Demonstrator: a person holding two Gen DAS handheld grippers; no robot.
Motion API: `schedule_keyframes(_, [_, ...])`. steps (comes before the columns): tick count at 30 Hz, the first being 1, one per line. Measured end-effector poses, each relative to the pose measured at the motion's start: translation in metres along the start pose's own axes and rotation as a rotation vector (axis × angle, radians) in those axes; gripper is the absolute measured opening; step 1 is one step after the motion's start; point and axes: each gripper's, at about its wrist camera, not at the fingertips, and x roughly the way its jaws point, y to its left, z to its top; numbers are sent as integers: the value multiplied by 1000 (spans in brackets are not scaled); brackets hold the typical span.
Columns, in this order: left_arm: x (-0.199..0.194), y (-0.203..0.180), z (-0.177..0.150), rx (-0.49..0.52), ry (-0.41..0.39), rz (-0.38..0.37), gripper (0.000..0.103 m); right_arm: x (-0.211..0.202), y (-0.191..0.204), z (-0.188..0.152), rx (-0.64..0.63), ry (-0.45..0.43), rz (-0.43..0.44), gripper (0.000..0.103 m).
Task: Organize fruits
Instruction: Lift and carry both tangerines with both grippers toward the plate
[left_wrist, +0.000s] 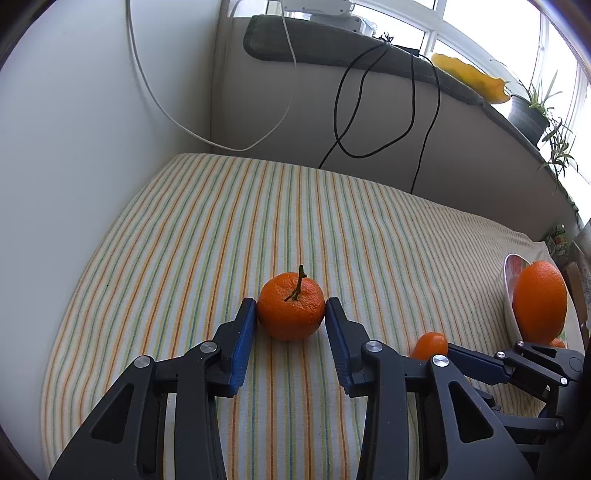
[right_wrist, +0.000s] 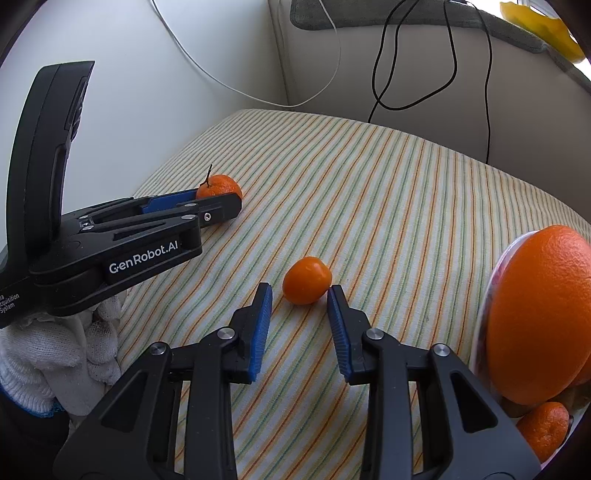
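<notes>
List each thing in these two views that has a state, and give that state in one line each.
Stemmed orange tangerine: upright on the striped cloth, clamped between the left gripper's blue pads.
Left gripper: shut on the tangerine.
Small oval orange kumquat: lying on the cloth, just ahead of the right gripper.
Right gripper: open, holding nothing.
Large orange: resting in the white bowl.

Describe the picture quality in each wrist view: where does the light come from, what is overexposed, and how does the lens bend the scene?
Left wrist view: daylight enters from the window at upper right, which is blown out white; the fisheye curves the striped cloth and darkens the corners. Right wrist view: the same curving, and the big orange at the right edge looks stretched; the shadows are soft.
</notes>
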Motion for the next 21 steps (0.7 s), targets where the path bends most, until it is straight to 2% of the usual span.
schedule_keyframes(1, [0, 0, 0, 0, -1, 0, 36, 1, -1, 0, 4, 1, 5, 25])
schedule_keyframes(5, [-1, 1, 0, 3, -5, 3, 36, 1, -3, -1, 12, -7, 19, 23])
schedule_keyframes(21, [-22, -5, -9, 18, -38, 9, 36, -22, -5, -12, -6, -42, 41, 22])
